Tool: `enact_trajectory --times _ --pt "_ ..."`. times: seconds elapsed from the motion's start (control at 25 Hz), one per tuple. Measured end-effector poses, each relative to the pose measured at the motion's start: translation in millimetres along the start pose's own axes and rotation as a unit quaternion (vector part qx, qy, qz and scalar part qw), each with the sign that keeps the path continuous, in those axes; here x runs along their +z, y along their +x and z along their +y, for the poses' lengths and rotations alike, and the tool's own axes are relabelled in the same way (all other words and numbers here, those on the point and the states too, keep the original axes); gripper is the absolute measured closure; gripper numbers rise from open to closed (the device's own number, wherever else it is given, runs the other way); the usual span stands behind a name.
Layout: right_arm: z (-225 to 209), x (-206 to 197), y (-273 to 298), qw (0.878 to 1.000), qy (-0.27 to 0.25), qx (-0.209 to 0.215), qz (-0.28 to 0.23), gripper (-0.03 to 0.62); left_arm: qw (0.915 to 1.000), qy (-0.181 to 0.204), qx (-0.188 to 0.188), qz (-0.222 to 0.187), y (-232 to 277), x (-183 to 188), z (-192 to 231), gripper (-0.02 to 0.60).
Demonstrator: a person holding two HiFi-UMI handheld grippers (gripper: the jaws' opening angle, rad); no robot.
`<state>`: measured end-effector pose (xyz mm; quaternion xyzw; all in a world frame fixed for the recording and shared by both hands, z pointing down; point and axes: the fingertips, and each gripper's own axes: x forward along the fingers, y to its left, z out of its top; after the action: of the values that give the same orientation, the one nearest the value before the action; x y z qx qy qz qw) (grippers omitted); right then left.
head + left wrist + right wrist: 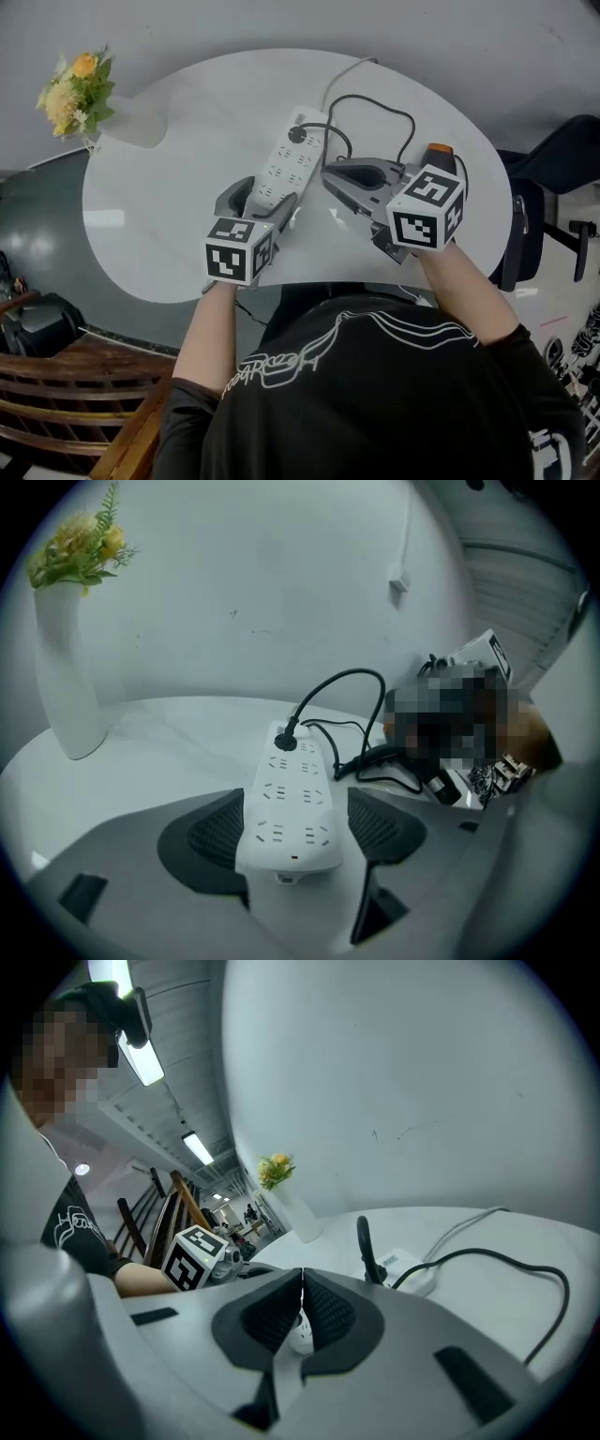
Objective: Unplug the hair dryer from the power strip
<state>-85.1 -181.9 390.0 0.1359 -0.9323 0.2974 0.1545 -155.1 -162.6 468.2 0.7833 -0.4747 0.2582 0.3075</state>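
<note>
Left claw [295, 829] spread wide astride power strip [286, 155], near end.
Straddled to pin it, seemingly; right claw [302, 1312] pressed together, empty.

White rectangular plastic power strip [281, 161]: lies flat on the table, long axis running from the near side to the far side, sockets facing up. Its white supply lead [353, 68] leaves the far end toward the table's far edge.

Black plug [285, 738]: seated upright in a socket at the strip's far end.

Black cord [380, 105]: rises from the plug and loops to the right.

Dark hair dryer with orange end [439, 150]: right of the strip, only partly visible.
</note>
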Motion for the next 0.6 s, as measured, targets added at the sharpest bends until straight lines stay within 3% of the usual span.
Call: enact_trajectory --times 0.2,0.4,0.6 --pt "-14 -2 10 1.000 0.005 -0.018 0.003 0.597 0.9991 0.024 -0.009 0.034 21 -10 5 0.244" --pt "-32 0 20 0.998 -0.024 -0.050 0.010 0.597 0.9979 0.033 -0.007 0.056 34 -18 10 0.244" --pt "-47 4 32 0.995 -0.061 -0.078 0.019 0.597 0.9976 0.017 -0.024 0.063 38 -20 8 0.244"
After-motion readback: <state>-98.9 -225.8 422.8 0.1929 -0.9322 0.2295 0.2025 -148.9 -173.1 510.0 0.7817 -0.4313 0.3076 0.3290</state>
